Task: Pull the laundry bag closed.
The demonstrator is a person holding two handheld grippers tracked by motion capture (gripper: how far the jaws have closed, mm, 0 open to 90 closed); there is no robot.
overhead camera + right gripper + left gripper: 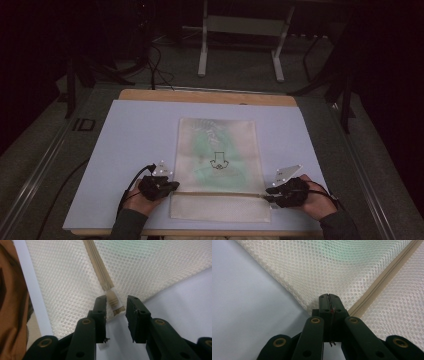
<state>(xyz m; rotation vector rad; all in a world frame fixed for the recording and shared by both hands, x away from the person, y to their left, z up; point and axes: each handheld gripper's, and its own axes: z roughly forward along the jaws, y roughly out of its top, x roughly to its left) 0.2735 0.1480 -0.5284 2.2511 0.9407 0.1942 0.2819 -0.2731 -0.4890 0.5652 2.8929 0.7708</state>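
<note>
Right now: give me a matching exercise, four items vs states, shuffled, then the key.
Column 1
1. left gripper
2. right gripper
3. mesh bag
4. zipper tab

Column 2
A. lying flat on the pale mat, something green inside
B. jaws shut at the bag's edge by the zipper's end
C. between open jaws, not pressed
D. jaws apart

Pairs: 1-B, 2-D, 3-A, 4-C

There was one mesh bag [217, 155], one zipper [220, 193], two grippers and one surface [135, 135].
</note>
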